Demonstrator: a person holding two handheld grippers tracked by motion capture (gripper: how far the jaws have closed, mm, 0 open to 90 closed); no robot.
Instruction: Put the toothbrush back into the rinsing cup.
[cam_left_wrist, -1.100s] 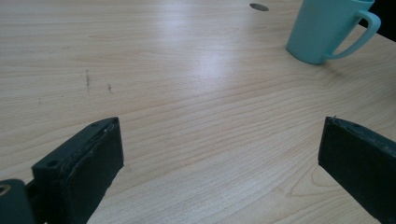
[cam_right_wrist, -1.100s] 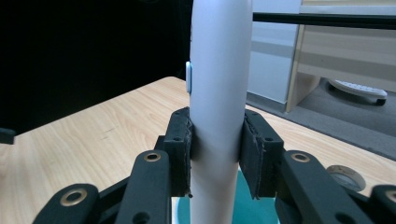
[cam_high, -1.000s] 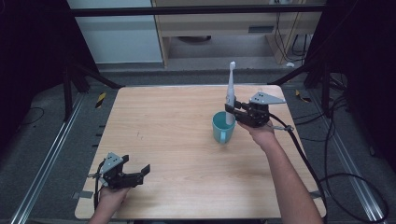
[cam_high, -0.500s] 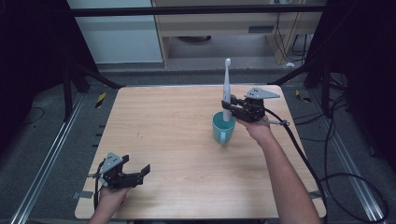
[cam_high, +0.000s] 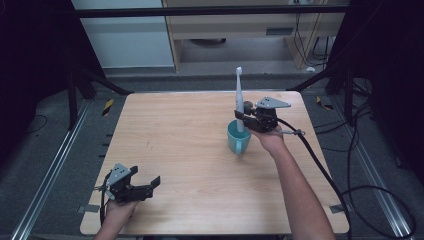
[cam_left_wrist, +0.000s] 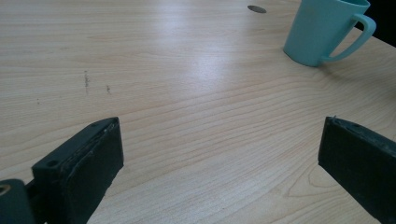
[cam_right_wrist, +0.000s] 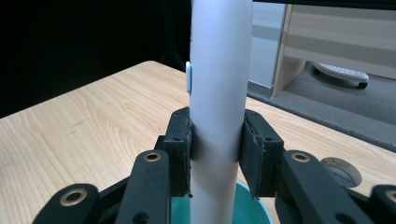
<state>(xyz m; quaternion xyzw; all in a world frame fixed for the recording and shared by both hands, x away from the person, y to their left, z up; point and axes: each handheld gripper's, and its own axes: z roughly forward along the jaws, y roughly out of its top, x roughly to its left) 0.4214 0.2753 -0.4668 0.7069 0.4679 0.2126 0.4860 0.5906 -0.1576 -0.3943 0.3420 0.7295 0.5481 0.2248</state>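
Holding the white electric toothbrush (cam_high: 239, 100) upright, my right gripper (cam_high: 245, 116) has its jaws clenched on the handle, one pad pressed to each side, as the right gripper view shows (cam_right_wrist: 218, 93). The brush's lower end dips into the teal mug (cam_high: 237, 137), which stands on the wooden counter (cam_high: 190, 145) right of centre; the brush head rises well above the gripper toward the far edge. The mug's rim shows just under the jaws in the right gripper view (cam_right_wrist: 261, 212). A small pale button sits on the side of the handle.

My left gripper (cam_high: 145, 186) rests at the near left corner of the counter, jaws spread wide with nothing between them but bare wood. In the left gripper view the mug (cam_left_wrist: 322, 30) stands well off at the far right, its handle turned to the right.
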